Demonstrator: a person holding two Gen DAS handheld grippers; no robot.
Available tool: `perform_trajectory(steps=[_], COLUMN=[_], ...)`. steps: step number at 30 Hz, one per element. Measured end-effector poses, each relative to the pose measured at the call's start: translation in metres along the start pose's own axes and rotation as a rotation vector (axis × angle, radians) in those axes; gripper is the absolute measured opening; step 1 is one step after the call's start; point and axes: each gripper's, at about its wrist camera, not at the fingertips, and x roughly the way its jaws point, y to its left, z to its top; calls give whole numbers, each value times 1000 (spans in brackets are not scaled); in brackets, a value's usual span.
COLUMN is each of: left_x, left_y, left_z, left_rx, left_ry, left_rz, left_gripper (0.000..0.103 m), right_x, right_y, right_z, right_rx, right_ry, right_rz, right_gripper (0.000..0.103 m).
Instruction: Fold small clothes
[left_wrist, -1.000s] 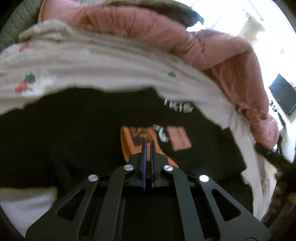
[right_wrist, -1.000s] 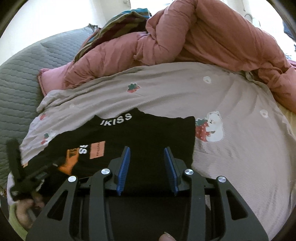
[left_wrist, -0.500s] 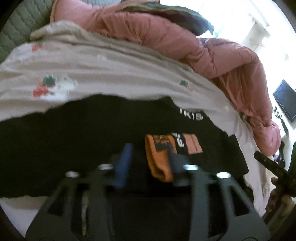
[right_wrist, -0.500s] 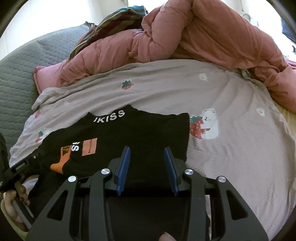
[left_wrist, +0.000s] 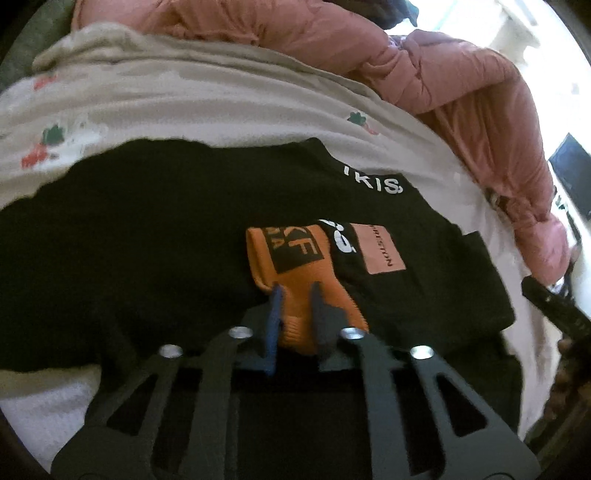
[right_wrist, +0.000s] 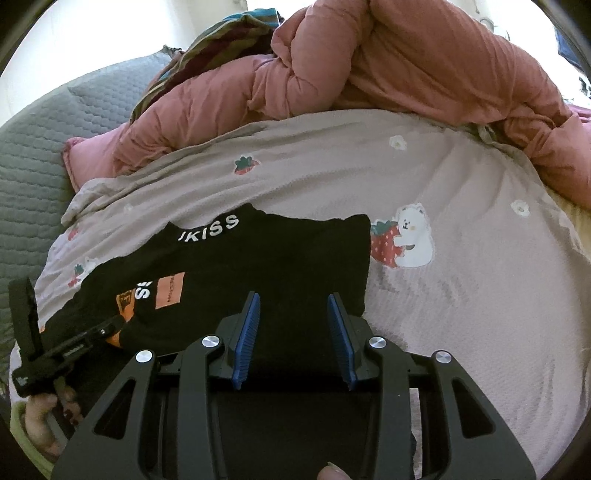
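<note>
A black shirt (left_wrist: 147, 229) with white "UKISS" lettering lies flat on the bed; in the right wrist view the shirt (right_wrist: 288, 251) fills the lower middle. Its orange sleeve (left_wrist: 295, 258) is folded across the chest print. My left gripper (left_wrist: 295, 291) has its jaws closing on the cuff end of that sleeve, with orange fabric between the pads. From the right wrist view the left gripper (right_wrist: 107, 328) sits at the shirt's left edge, held by a hand. My right gripper (right_wrist: 293, 299) hovers open over the shirt's lower right part, nothing between its fingers.
The bed sheet (right_wrist: 461, 295) is pale pink with strawberry and bear prints. A bunched pink duvet (right_wrist: 406, 74) lies along the far side, with a striped cloth (right_wrist: 221, 40) and a grey quilted headboard (right_wrist: 44, 147) behind. A white towel (left_wrist: 48, 398) lies under the shirt's near left edge.
My left gripper opened, dropped a little toward the shirt, and its jaws have come back together around the orange cuff. The right gripper has stayed where it was, still open.
</note>
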Motion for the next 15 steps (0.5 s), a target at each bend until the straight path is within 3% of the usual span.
perform_trajectory(steps=[7,11,15], left_x=[-44,-67,-65], left_y=[4,7,21], left_z=[13,21,21], left_rx=[14,56,38], left_ry=[-144,-225,-207], left_rz=[-47,15,66], left_gripper=[0,0,1], right_x=[0,0,1], right_y=[1,0,3], right_z=[1,1,1], right_rx=[-3,-2,-8], right_ry=[-7,-5,-1], right_rz=[2,-5,-4], right_gripper=[37,37,37])
